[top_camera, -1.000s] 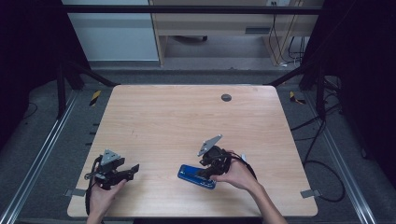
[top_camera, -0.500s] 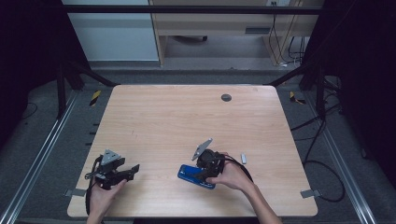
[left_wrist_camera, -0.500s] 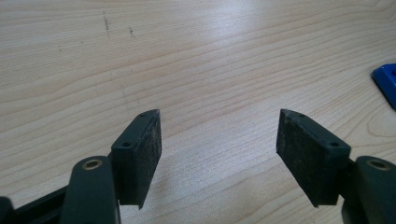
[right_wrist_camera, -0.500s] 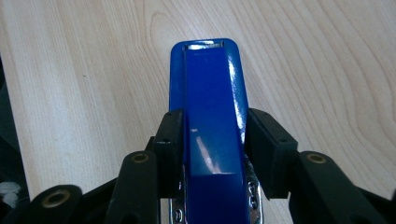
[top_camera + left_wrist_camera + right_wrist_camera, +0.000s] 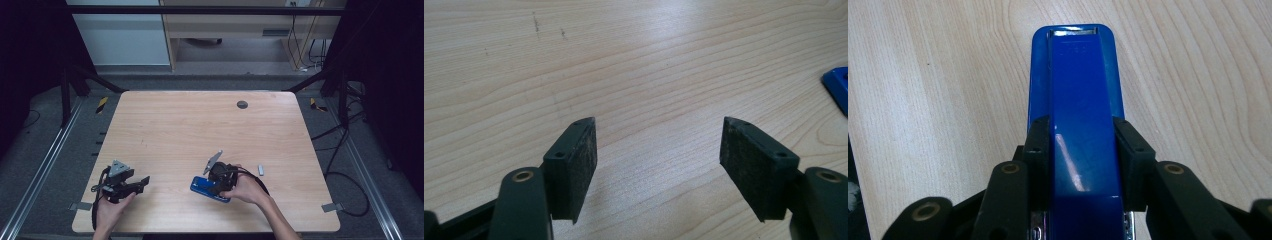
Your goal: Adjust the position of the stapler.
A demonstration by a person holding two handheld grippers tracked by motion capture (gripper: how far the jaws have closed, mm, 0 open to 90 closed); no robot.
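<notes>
My right hand-held gripper (image 5: 1082, 165) has just been closing, and its two black jaws now sit against the flanks of the blue stapler (image 5: 1077, 100), one on each side of the top arm near its hinged rear end; the pads look to be touching the plastic, so I take this as a pinch on it. The stapler lies flat on the desk (image 5: 200, 125), near the front edge. It is a long, narrow body with rounded corners, a glossy hard plastic shell that throws a bright highlight, and a strip of bare metal at the far nose. I judge it rigid and moderately weighty for its size, with metal inside, and slick on those smooth sides, so a firm squeeze low on the flanks suits it better than a grip on the curved top. Held this far back, the nose may droop. A small silvery piece (image 5: 260, 169) lies just right of the stapler. My left hand-held gripper (image 5: 659, 165) rests well to the stapler's left, jaws spread wide over bare matt wood grain, with nothing between them.
</notes>
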